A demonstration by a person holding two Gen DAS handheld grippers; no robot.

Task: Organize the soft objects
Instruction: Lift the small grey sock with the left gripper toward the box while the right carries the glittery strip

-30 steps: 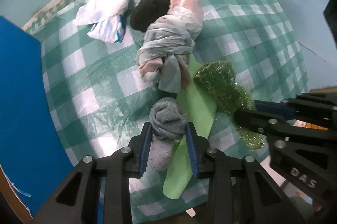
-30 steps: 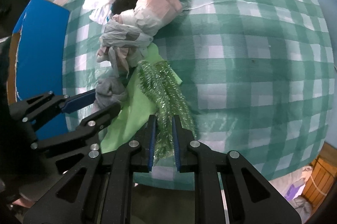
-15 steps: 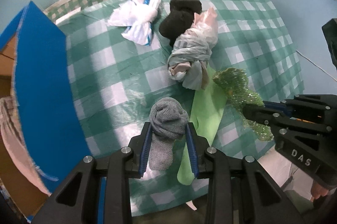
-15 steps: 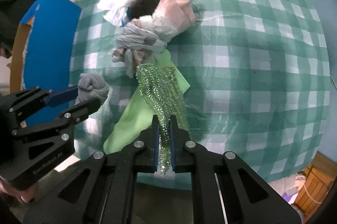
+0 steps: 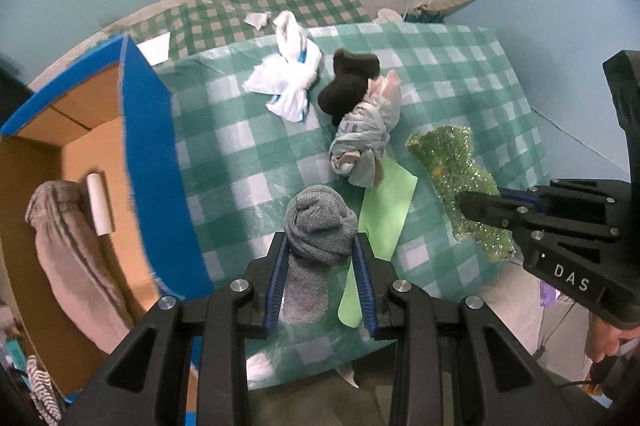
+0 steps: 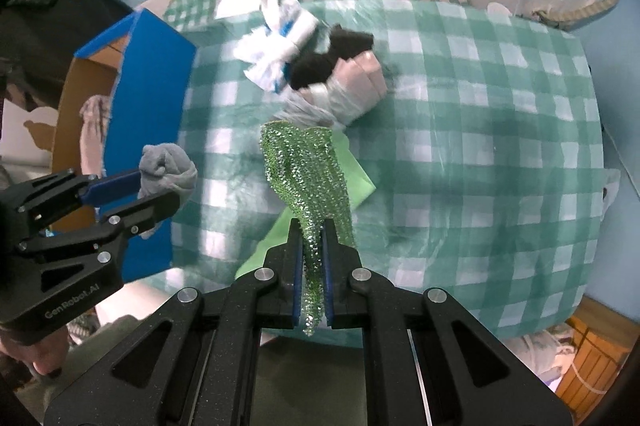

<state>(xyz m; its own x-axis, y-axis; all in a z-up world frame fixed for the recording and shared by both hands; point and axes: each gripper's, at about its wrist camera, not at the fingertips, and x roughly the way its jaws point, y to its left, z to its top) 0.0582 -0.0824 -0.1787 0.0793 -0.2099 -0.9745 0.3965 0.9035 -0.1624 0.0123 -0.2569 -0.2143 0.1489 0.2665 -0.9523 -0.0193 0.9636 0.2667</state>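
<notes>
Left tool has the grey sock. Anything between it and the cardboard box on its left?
Only the box's own blue wall: it stands between the grey sock, clamped in the left tool, and the opening of the cardboard box. The checked cloth between sock and wall is bare.

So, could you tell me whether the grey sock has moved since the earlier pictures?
Yes. The grey sock, clamped in the left gripper, has lifted off the green sheet and shifted toward the blue box.
</notes>
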